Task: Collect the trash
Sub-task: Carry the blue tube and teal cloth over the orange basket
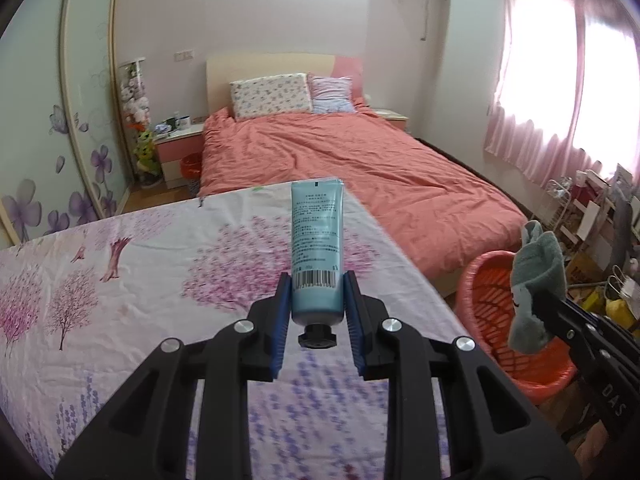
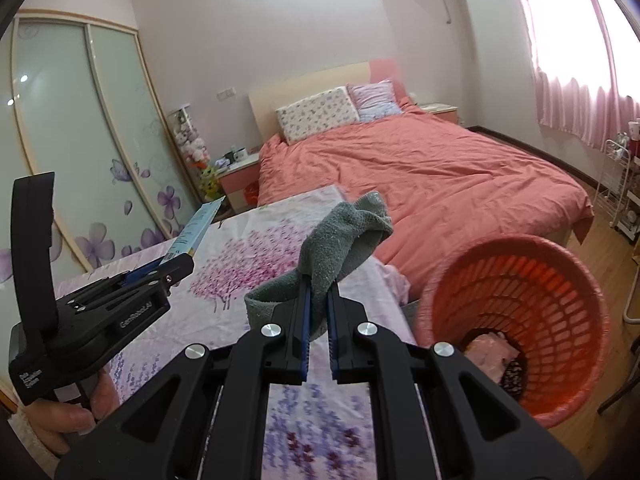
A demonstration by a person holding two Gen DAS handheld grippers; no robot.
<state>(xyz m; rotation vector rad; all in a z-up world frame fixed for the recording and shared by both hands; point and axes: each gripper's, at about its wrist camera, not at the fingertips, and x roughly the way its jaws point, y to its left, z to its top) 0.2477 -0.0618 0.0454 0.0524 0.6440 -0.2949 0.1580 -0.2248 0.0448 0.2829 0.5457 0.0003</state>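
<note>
Left gripper (image 1: 316, 300): jaws clamped on blue tube (image 1: 316, 236), cap end toward camera, held above flowered cloth (image 1: 120, 264). Right gripper (image 2: 318, 300): jaws narrow, pinching grey sock (image 2: 340, 240). Orange basket (image 2: 520, 320) just right of cloth, some items inside.

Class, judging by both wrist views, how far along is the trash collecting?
Done: something pink already lies in the orange plastic basket. In hand: the left hand-held gripper clamps a pale blue squeeze tube; the right hand-held gripper pinches a grey sock. Left: dropping both in.

Blue tube (image 1: 316, 240) upright, grey sock (image 2: 340, 248) dangling
</note>
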